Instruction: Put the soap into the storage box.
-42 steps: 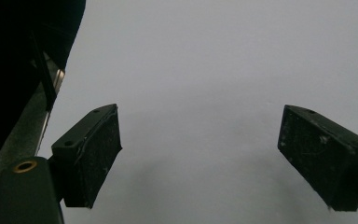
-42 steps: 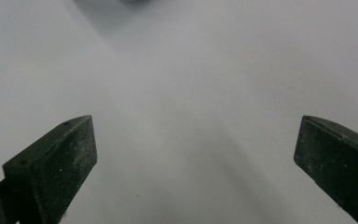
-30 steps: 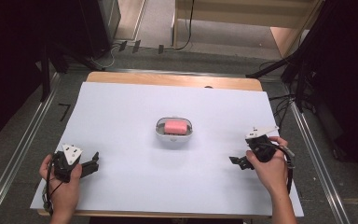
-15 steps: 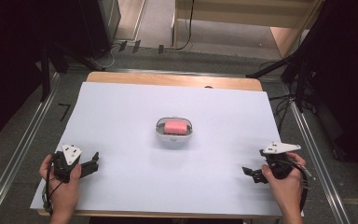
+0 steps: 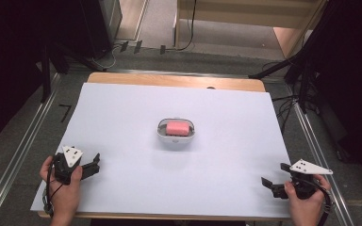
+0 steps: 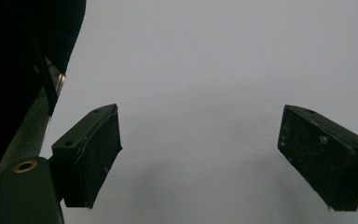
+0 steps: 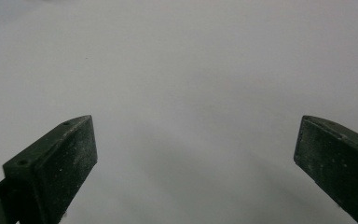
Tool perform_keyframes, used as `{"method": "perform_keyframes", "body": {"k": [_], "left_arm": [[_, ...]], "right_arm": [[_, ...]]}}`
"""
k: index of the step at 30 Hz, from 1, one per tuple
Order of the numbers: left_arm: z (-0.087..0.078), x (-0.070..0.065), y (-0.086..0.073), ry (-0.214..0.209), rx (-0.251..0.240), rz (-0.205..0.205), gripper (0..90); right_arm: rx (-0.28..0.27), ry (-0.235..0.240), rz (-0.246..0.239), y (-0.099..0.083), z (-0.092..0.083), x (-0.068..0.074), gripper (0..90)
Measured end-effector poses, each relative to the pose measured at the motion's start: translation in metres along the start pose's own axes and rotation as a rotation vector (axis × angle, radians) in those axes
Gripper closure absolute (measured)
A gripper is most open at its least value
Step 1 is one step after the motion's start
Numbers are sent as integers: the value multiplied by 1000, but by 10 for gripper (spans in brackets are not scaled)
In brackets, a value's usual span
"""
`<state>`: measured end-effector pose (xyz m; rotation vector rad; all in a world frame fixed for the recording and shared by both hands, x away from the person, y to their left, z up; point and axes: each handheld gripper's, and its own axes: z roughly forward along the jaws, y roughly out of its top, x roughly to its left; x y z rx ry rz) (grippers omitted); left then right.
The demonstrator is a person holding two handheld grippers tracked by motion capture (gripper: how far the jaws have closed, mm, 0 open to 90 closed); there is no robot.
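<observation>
A small white oval dish stands at the middle of the white table sheet, with a pink block lying in it. My left gripper rests near the front left corner, held in a hand, jaws wide apart and empty. My right gripper sits near the front right corner in the other hand, jaws also wide apart with nothing between them. Both grippers are far from the dish.
The white sheet covers a wooden table whose far edge shows bare. Metal rails run along both sides on the floor. Cables and dark stands lie beyond the right side.
My right gripper has drawn back toward the front right corner, away from the dish. The left gripper has stayed in place.
</observation>
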<state>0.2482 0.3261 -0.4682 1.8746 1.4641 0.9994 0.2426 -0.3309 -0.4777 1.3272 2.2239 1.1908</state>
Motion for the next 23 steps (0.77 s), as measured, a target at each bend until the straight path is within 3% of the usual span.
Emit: {"method": "perform_keyframes", "body": {"k": [7,10,11,12,14,18,23], "left_arm": [[1,0,0,1,9,-3,142],[1,0,1,0,11,0,141],[1,0,1,0,15,-2,141],[1,0,1,0,15,-2,141],[1,1,1,-2,22,-7,141],[2,1,1,-5,21,-11,142],[2,1,1,-25,27,3,143]], "right_arm": [[-75,-34,39,-16,-13,-6,0],[-124,-30,76,-23,-15,-8,0],[-174,-61,110,-27,-19,-9,0],[-190,-66,122,-27,-20,-9,0],[-228,-46,165,-30,-20,-11,0],[-234,-58,152,-32,-20,-9,0],[-198,-104,121,-30,-16,-4,2]]}}
